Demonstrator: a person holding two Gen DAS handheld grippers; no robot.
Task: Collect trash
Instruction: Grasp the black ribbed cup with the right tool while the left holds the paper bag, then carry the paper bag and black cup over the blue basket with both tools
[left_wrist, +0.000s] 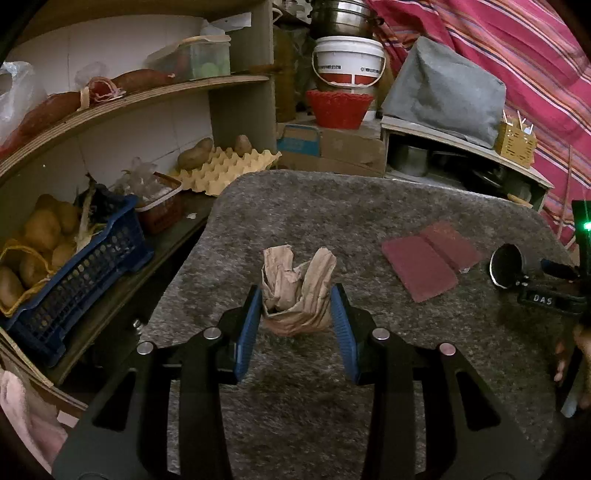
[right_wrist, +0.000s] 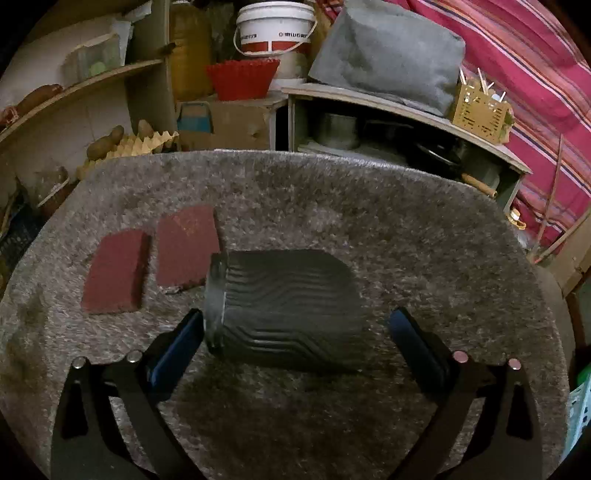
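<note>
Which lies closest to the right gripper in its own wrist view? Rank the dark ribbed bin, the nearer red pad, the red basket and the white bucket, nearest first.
From the right gripper:
1. Dark ribbed bin, lying on its side between the open fingers.
2. Nearer red pad, on the rug to the left.
3. Red basket, on a box behind the table.
4. White bucket, just behind the basket, top centre.

**Clutter around the grey shag desk**

A white bucket (left_wrist: 349, 61) with a red band stands over a red ruffled basket (left_wrist: 338, 109), itself on cardboard boxes (left_wrist: 332, 146). To the right, a grey cloth cover (left_wrist: 443, 88) sits on a low shelf unit beside a small woven holder (left_wrist: 515, 142). On the left shelf, a blue crate (left_wrist: 92, 280) holds potatoes, and 2 more potatoes (left_wrist: 195, 153) rest on an egg tray (left_wrist: 229, 170). A striped pink fabric (right_wrist: 535, 66) hangs behind.
</note>
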